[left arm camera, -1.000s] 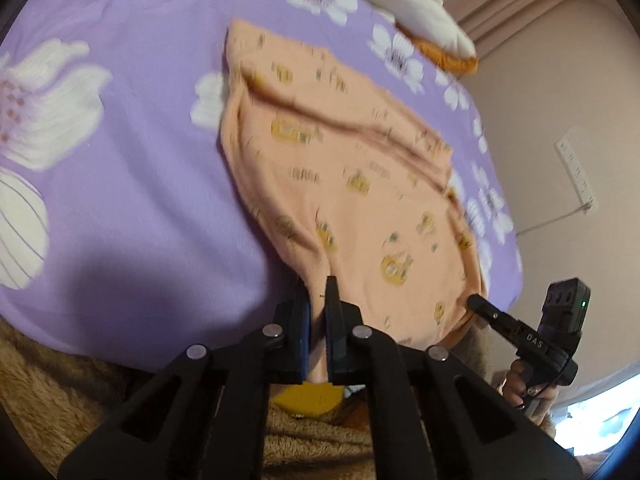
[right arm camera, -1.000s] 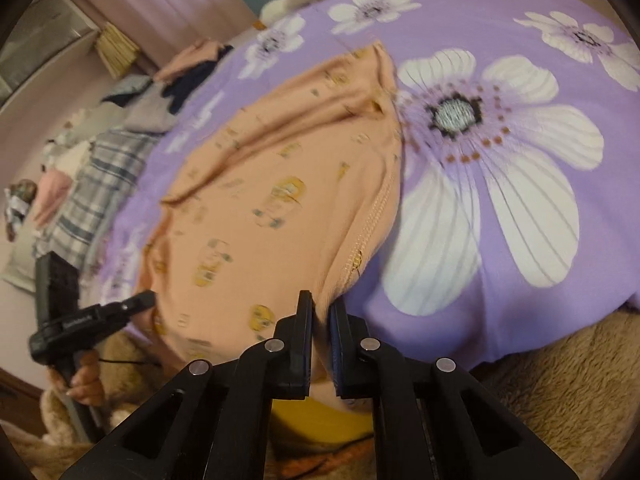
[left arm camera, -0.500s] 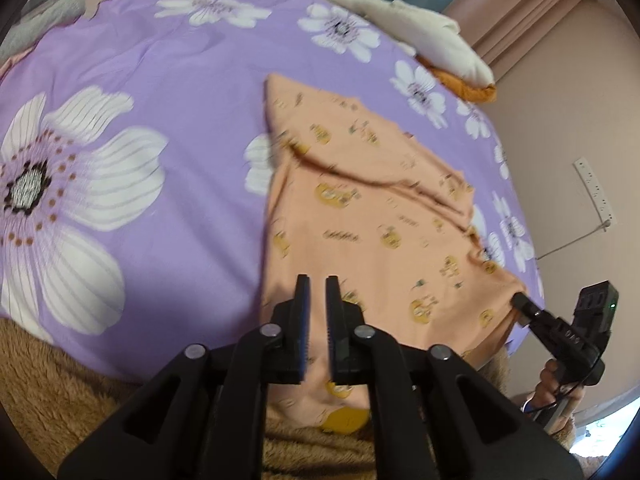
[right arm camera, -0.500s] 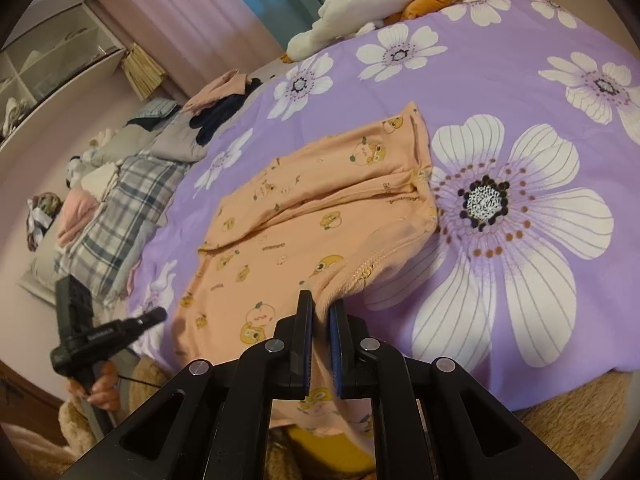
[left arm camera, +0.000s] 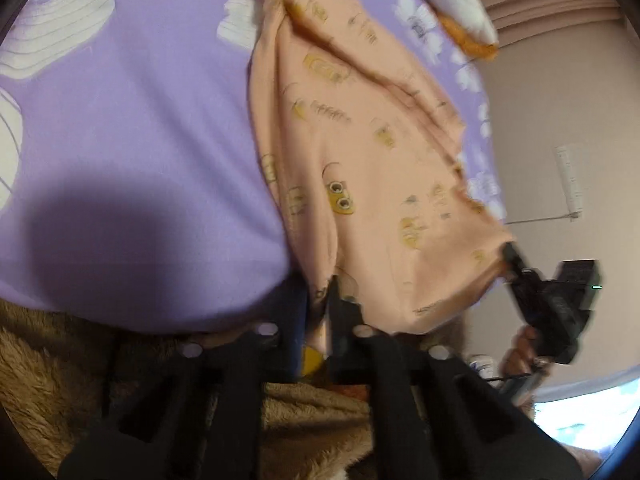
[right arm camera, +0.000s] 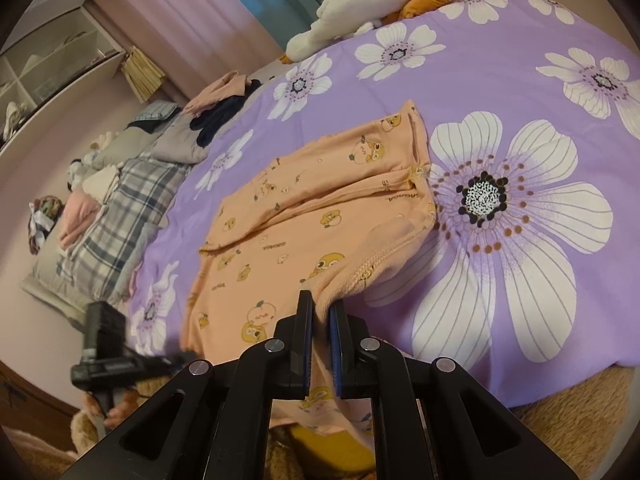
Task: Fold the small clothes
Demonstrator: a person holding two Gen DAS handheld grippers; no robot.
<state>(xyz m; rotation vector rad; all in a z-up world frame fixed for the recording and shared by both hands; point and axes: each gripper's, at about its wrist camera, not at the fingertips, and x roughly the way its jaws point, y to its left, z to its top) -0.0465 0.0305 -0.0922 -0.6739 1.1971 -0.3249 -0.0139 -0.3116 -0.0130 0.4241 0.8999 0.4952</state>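
Note:
An orange printed garment (right arm camera: 296, 236) lies spread on the purple flowered bedspread (right arm camera: 540, 92), its near hem hanging over the bed's front edge. My right gripper (right arm camera: 320, 312) is shut on the garment's near right corner. My left gripper (left arm camera: 318, 292) is shut on the garment's (left arm camera: 360, 152) near left corner. The right gripper also shows in the left wrist view (left arm camera: 516, 264) at the other corner. The left gripper shows in the right wrist view (right arm camera: 176, 358) at the lower left, blurred.
A white and orange plush toy (right arm camera: 372, 4) lies at the bed's far edge. Piled clothes and a plaid blanket (right arm camera: 120, 208) lie to the left. A brown fuzzy blanket (left arm camera: 52, 376) sits under the front edge. A wall (left arm camera: 560, 92) stands to the right.
Both grippers keep their hold on the hem. The left wrist view has dropped low and close to the bed's front edge. The right wrist view has risen a little.

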